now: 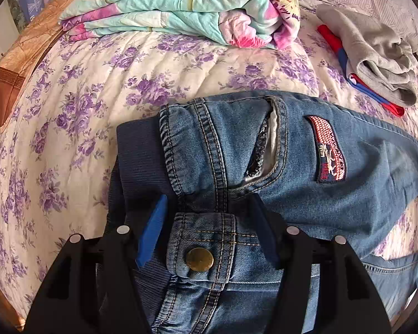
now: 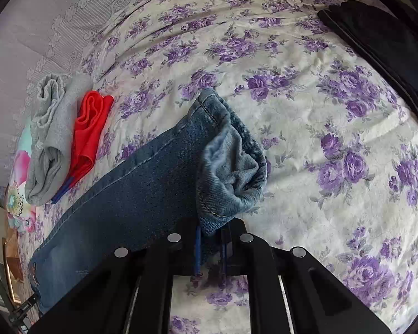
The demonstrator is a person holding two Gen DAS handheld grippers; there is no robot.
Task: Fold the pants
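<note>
1. The jeans (image 1: 264, 150) lie on the flowery bed (image 1: 78, 105) in the middle and lower part of the left view, with the waist end low in the frame.
2. The left gripper (image 1: 206, 222) has its two blue fingers (image 1: 150, 233) spread, one on each side of the waist flap with the brass button (image 1: 200, 259). I cannot tell if they squeeze the cloth.
3. In the right view, the right gripper (image 2: 211, 250) at the bottom middle is pressed together on the leg cuff (image 2: 228, 164) (only a small bit of hem is held).
4. What could go wrong: the cuff may slip out, because the bite is so small and denim is heavy.
5. If the waist end is not held tight, it may slide when the leg is pulled, and the fold would come out crooked.
6. The gray clothes (image 1: 376, 55) and red cloth (image 1: 331, 39) sit at the upper right of the left view, near the jeans, so a swinging leg could bump them.
</note>
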